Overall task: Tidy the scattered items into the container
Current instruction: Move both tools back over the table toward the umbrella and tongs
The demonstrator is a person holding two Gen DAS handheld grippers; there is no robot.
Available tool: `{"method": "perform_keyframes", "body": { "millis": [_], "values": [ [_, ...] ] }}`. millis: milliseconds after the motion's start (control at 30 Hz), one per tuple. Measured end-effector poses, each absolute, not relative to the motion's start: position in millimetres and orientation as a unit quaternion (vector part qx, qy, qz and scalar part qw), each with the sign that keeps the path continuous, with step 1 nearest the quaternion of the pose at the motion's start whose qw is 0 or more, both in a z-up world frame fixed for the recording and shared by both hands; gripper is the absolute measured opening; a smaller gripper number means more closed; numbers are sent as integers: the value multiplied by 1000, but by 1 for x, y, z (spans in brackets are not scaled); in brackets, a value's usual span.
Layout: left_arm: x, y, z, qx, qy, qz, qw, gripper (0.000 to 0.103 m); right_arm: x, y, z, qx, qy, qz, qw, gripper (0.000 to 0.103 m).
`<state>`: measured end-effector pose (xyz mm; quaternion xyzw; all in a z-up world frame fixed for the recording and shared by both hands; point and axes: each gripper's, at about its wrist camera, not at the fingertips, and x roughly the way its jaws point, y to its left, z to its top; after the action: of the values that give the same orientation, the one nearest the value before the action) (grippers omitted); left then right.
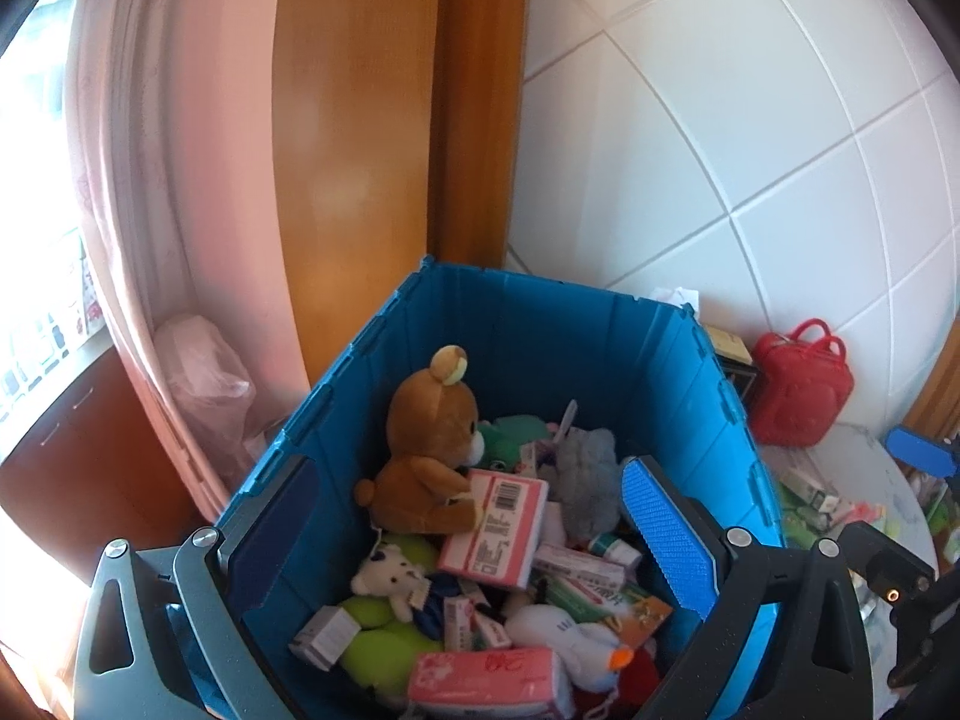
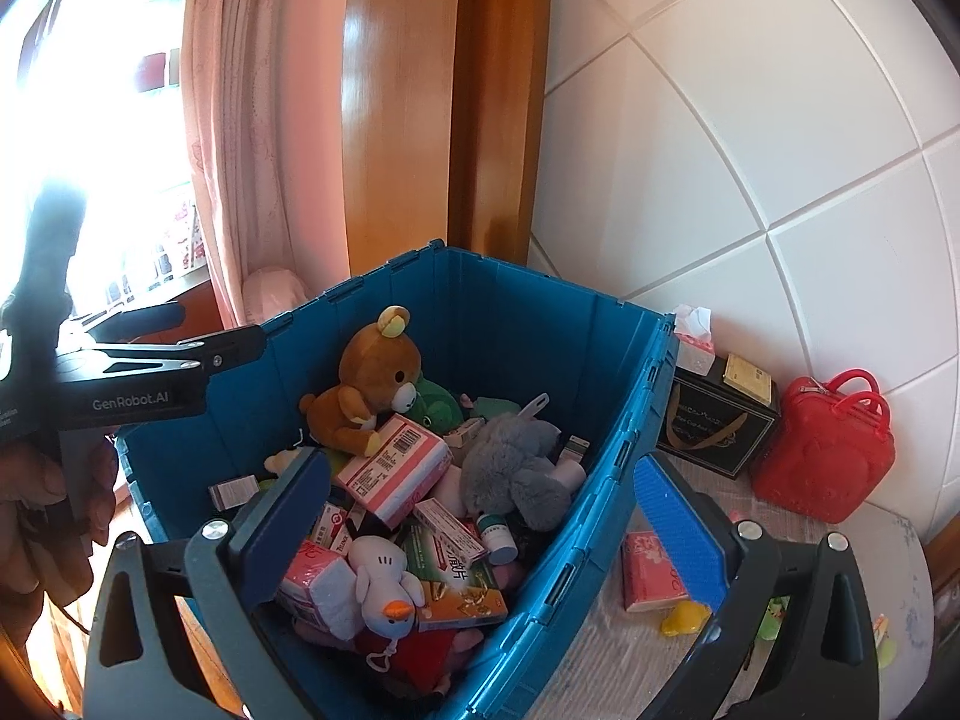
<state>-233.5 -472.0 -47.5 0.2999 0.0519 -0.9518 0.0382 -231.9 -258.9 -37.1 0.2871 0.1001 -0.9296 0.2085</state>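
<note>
A blue crate (image 1: 540, 348) (image 2: 528, 330) holds a brown bear (image 1: 432, 438) (image 2: 372, 384), a pink barcode box (image 1: 495, 528) (image 2: 396, 468), a grey plush (image 2: 516, 468), a white duck plush (image 2: 384, 594) and several small boxes. My left gripper (image 1: 468, 540) hangs open over the crate with nothing between its fingers. My right gripper (image 2: 483, 516) is open and empty too, straddling the crate's right wall. On the table to the right of the crate lie a pink tissue pack (image 2: 651, 570) and a small yellow toy (image 2: 681, 618).
A red bag (image 2: 822, 450), a black box (image 2: 714, 426) and a tissue box (image 2: 696, 336) stand against the tiled wall. More small items lie on the table's right side (image 1: 810, 486). A wooden door frame and a pink curtain (image 2: 240, 150) stand behind the crate.
</note>
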Motion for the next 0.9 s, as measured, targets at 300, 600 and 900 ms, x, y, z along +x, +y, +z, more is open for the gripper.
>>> {"method": "perform_keyframes", "body": {
  "millis": [300, 600, 900],
  "values": [
    [-237, -420, -57, 307, 31, -951, -22, 102, -211, -212, -52, 307, 78, -935, 161, 103],
    [-237, -316, -63, 315, -10, -942, -110, 102, -186, -108, -63, 323, 45, -943, 66, 103],
    [-226, -194, -77, 325, -61, -927, -177, 102, -152, 38, -89, 352, -8, -935, -32, 103]
  ]
}}
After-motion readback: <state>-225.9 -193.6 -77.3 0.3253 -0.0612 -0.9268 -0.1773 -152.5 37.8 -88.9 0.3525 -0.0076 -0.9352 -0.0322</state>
